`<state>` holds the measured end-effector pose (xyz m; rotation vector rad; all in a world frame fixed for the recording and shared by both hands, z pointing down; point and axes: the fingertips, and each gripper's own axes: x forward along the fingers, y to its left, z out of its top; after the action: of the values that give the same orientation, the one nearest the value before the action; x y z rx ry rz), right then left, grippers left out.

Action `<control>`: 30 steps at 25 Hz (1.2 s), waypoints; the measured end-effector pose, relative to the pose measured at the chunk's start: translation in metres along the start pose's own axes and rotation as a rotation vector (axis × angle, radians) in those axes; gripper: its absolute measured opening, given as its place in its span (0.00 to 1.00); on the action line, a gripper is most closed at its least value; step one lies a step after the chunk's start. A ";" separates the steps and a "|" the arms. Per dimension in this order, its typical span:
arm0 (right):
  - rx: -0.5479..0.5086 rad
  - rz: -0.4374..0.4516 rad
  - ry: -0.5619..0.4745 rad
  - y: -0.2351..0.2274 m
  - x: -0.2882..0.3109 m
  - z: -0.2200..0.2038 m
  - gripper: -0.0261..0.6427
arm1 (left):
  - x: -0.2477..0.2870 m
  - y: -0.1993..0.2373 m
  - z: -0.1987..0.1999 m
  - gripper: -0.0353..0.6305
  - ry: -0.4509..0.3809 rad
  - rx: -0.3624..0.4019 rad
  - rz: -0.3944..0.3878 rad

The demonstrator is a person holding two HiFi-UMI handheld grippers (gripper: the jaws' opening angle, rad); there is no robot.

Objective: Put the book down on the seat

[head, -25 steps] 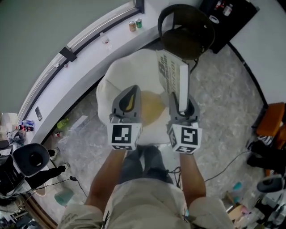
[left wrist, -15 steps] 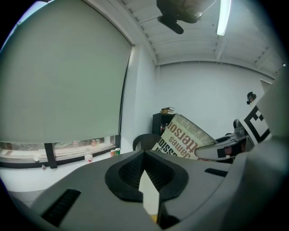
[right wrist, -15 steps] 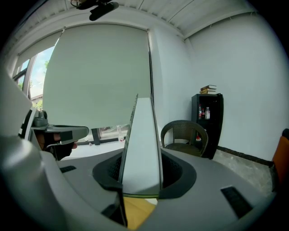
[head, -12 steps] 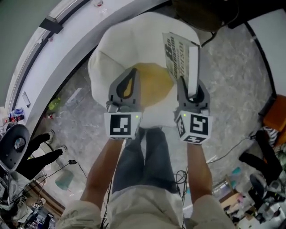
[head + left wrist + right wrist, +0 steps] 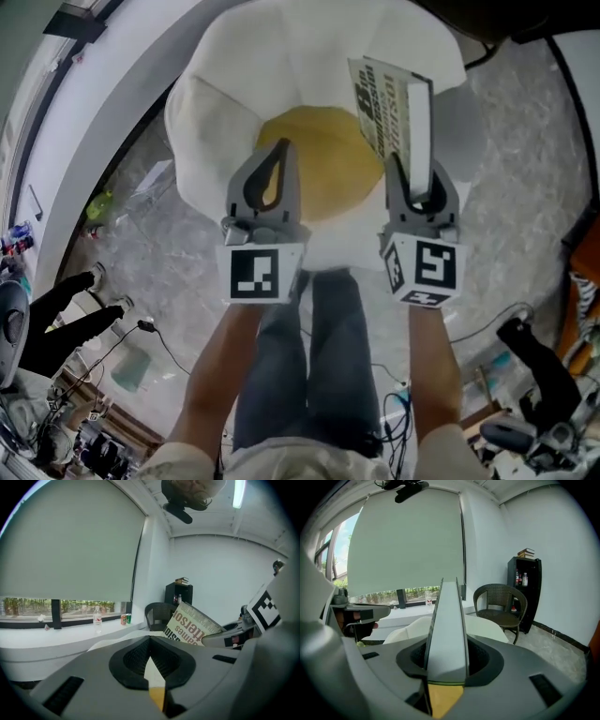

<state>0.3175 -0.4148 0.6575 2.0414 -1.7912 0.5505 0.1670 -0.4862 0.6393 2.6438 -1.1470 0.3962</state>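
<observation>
The book [image 5: 394, 105], a paperback with bold print on its cover, stands upright on its edge over the right side of the seat. My right gripper [image 5: 417, 176] is shut on its lower end; in the right gripper view the book [image 5: 447, 625] rises straight up from between the jaws. The seat [image 5: 216, 122] is a round white cushion with a yellow centre [image 5: 323, 159]. My left gripper [image 5: 280, 152] hovers over the yellow centre, shut and empty. From the left gripper view the book [image 5: 190, 623] shows tilted at the right.
A white window ledge [image 5: 70, 632] with a bottle [image 5: 97, 619] and cans [image 5: 125, 618] runs behind the seat. A dark wicker chair [image 5: 501, 603] and a black shelf [image 5: 525, 590] stand at the far wall. Cables [image 5: 155, 342] lie on the marble floor.
The seat has come closer and lower in the head view. Both grippers, the right still holding the book, now hang over the yellow centre rather than the seat's near edge.
</observation>
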 end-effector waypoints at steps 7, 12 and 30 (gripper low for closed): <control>-0.005 0.014 0.057 0.006 0.033 -0.057 0.28 | 0.017 0.004 -0.050 0.06 0.012 0.002 0.002; -0.012 0.026 0.102 0.007 0.057 -0.088 0.28 | 0.033 0.011 -0.070 0.06 0.008 -0.012 0.016; -0.111 0.184 0.323 0.025 0.117 -0.157 0.28 | 0.038 0.010 -0.090 0.06 0.017 -0.059 0.019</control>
<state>0.2983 -0.4370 0.8528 1.6177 -1.7769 0.7672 0.1707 -0.4898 0.7373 2.5761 -1.1608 0.3821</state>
